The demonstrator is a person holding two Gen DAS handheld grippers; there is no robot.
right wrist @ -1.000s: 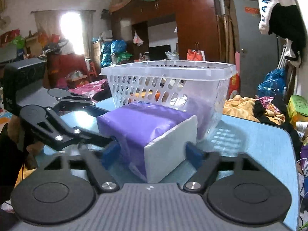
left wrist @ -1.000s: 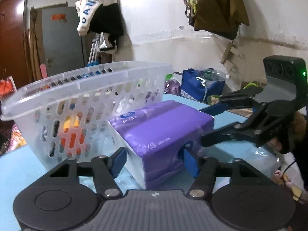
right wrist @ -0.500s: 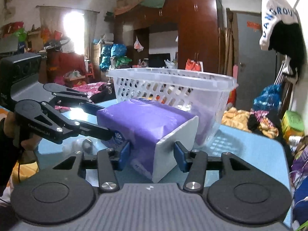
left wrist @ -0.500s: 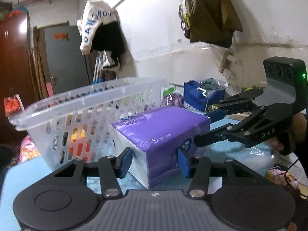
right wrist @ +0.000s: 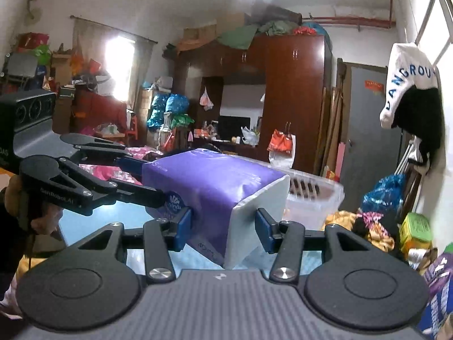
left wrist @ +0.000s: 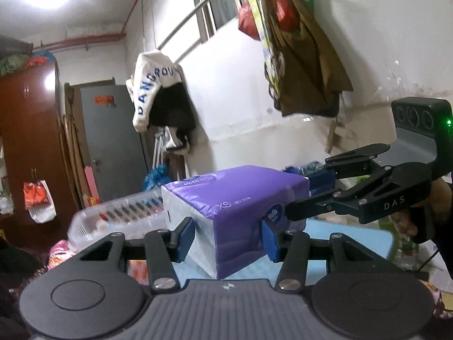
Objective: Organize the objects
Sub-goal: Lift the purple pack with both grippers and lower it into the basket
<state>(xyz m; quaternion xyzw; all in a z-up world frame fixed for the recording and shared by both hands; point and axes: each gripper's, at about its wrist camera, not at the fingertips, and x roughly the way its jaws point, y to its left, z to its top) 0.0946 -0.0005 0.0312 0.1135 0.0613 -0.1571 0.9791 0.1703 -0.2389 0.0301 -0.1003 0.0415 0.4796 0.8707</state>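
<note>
Purple-wrapped tissue pack (left wrist: 226,206) hangs in the air above the blue table (left wrist: 354,235), pinched at opposite ends by both claws: the left claw (left wrist: 228,239) clenches one end, the right claw (right wrist: 222,226) the white-sided end. The clear plastic basket (left wrist: 119,215) sits lower, just behind the pack's far edge, its rim below the pack's underside.
</note>
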